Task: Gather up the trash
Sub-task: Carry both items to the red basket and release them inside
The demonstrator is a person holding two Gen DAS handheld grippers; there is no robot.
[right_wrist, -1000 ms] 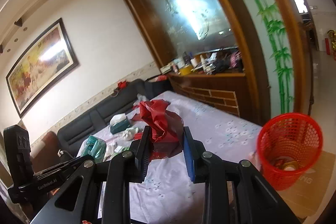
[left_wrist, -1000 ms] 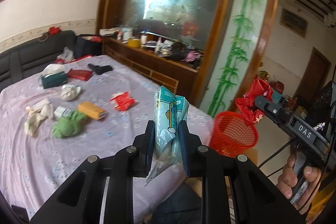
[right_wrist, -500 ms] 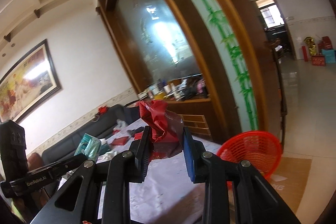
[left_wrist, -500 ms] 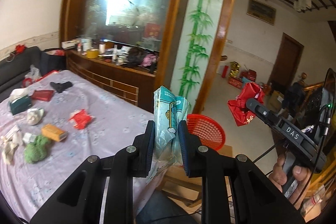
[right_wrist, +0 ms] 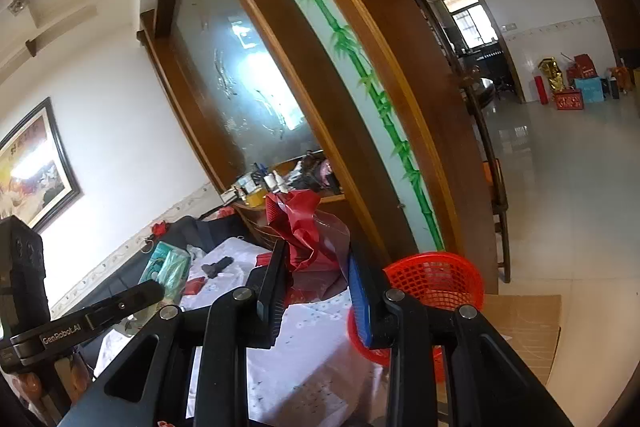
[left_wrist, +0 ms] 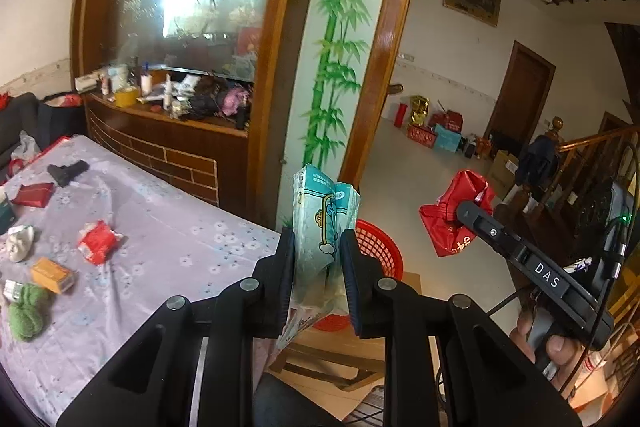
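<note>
My left gripper (left_wrist: pixel 316 247) is shut on a light blue tissue pack wrapper (left_wrist: pixel 322 211), held upright in the air past the table's corner. The red mesh bin (left_wrist: pixel 376 247) stands on the floor just behind and right of it. My right gripper (right_wrist: pixel 316 267) is shut on a crumpled dark red plastic bag (right_wrist: pixel 310 235); the bin (right_wrist: pixel 436 273) is just to its lower right. The right gripper with the red bag (left_wrist: pixel 456 215) also shows in the left wrist view, and the left gripper with the wrapper (right_wrist: pixel 168 267) in the right wrist view.
The lilac cloth-covered table (left_wrist: pixel 160 259) holds a red packet (left_wrist: pixel 98 241), an orange box (left_wrist: pixel 52 275), a green cloth (left_wrist: pixel 26 311), a white wad (left_wrist: pixel 20 243), a red box (left_wrist: pixel 34 194) and a black item (left_wrist: pixel 66 171). A wooden cabinet (left_wrist: pixel 168 143) with clutter is behind. Flattened cardboard (right_wrist: pixel 520 327) lies by the bin.
Both grippers have swung right, away from the table toward the red bin, each still holding its piece of trash. The bin now sits right behind the left gripper's fingers.
</note>
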